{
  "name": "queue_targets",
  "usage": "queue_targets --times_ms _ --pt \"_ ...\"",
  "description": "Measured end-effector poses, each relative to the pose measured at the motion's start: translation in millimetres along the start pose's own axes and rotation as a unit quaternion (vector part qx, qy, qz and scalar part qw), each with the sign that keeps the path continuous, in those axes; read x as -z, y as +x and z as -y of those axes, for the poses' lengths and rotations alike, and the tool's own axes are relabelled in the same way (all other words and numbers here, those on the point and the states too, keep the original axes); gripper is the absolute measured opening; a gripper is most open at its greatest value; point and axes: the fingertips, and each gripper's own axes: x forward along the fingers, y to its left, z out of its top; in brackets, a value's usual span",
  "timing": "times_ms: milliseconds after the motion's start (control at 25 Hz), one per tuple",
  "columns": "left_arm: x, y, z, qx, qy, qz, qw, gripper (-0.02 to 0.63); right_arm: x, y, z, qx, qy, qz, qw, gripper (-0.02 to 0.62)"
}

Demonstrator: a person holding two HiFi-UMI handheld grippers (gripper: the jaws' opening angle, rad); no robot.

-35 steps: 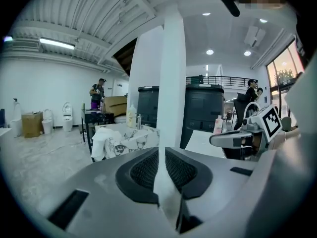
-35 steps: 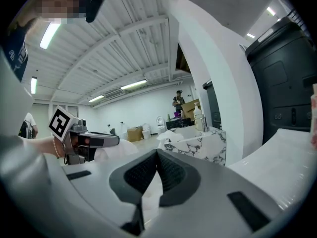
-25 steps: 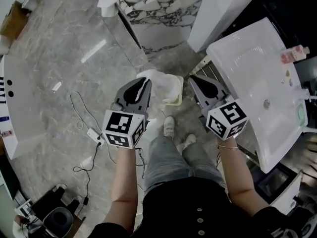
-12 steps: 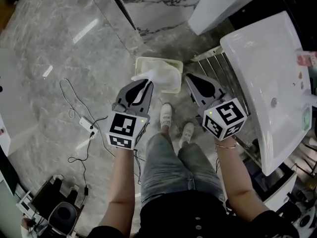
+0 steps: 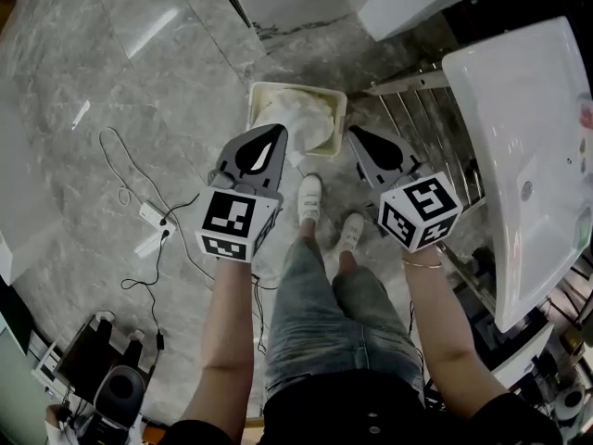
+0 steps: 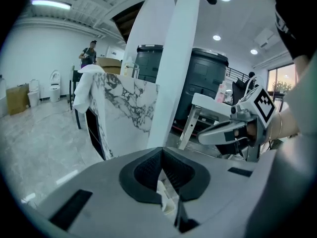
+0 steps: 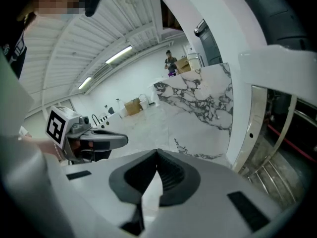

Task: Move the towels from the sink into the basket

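A cream basket (image 5: 296,89) stands on the marble floor just ahead of the person's shoes. A white towel (image 5: 304,119) lies bunched in it, one end reaching up to my left gripper (image 5: 275,130). That gripper hovers over the basket's near left corner with its jaws shut (image 6: 161,148), and white cloth (image 6: 166,198) shows under the jaws. My right gripper (image 5: 354,133) hangs by the basket's right side, shut on nothing (image 7: 157,151). The white sink (image 5: 519,128) is to the right, and no towel shows in it.
A metal rack (image 5: 422,109) stands under the sink beside the basket. A cable and power strip (image 5: 148,221) lie on the floor at left. A marbled panel (image 6: 124,108) and a white column (image 6: 171,68) rise behind the basket. Dark equipment (image 5: 111,387) sits at bottom left.
The view swung toward the basket, which now lies right under the grippers. The towel that hung from my left gripper has sunk into the basket. The sink slid out to the right.
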Motion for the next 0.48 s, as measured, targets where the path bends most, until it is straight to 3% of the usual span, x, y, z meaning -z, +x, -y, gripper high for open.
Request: queue_targets --times_ms 240,480 --pt "19.4 16.0 -8.7 0.007 -0.051 -0.014 0.9986 0.014 13.8 10.7 2.1 -0.003 0.017 -0.005 1.0 0.005" --pt "33.3 14.6 -6.1 0.007 -0.071 -0.027 0.9971 0.014 17.6 10.7 1.2 -0.003 0.018 -0.009 1.0 0.005"
